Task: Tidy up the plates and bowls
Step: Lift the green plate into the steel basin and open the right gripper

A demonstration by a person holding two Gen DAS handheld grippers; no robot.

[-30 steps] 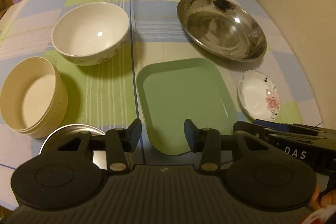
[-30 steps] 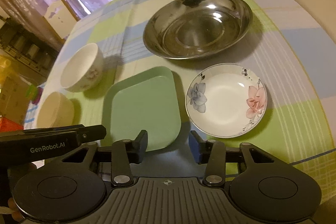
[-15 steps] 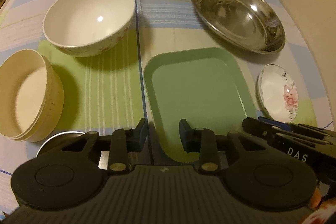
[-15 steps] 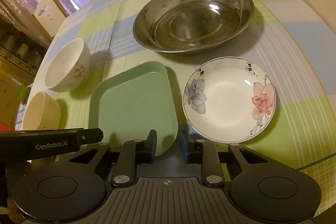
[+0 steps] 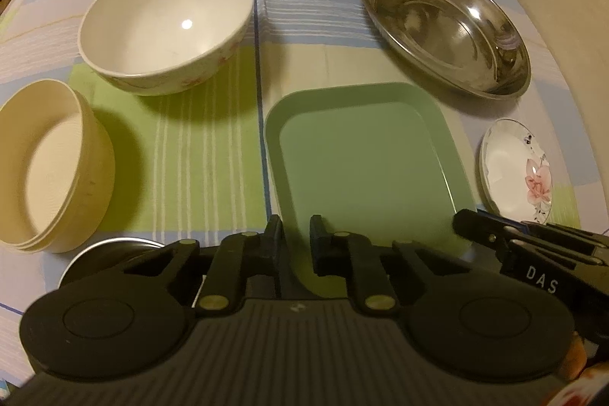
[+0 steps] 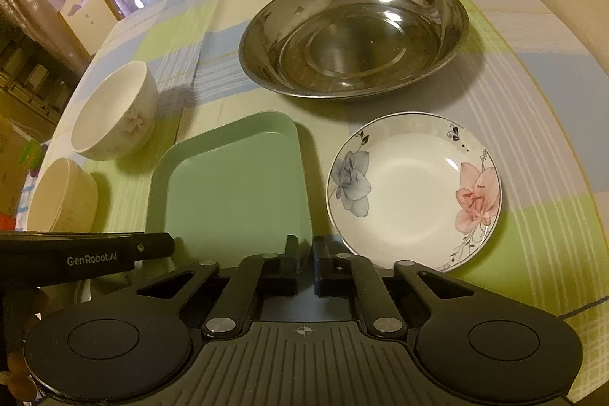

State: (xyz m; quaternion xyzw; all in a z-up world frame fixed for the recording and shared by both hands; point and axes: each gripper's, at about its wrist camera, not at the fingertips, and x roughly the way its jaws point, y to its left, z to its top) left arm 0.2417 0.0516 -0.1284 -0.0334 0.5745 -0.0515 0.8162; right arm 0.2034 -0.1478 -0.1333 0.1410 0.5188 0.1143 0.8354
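Step in hand: the green tray (image 5: 365,155) is being taken at its near edge by both claws. Left gripper (image 5: 296,234): jaws have just been closing, near rim between the pads, apparently clamped. Right gripper (image 6: 304,253): jaws have just been closing at the tray's near right corner; nearly shut, grip on the rim cannot be confirmed.

Relative to the tray: floral plate (image 6: 415,193) just right, steel basin (image 6: 354,33) behind, white bowl (image 5: 167,25) behind-left, cream bowl (image 5: 53,170) left.

Next move, judged: the grip is verified, then a level lift of the tray is needed, the floral plate being cleared.
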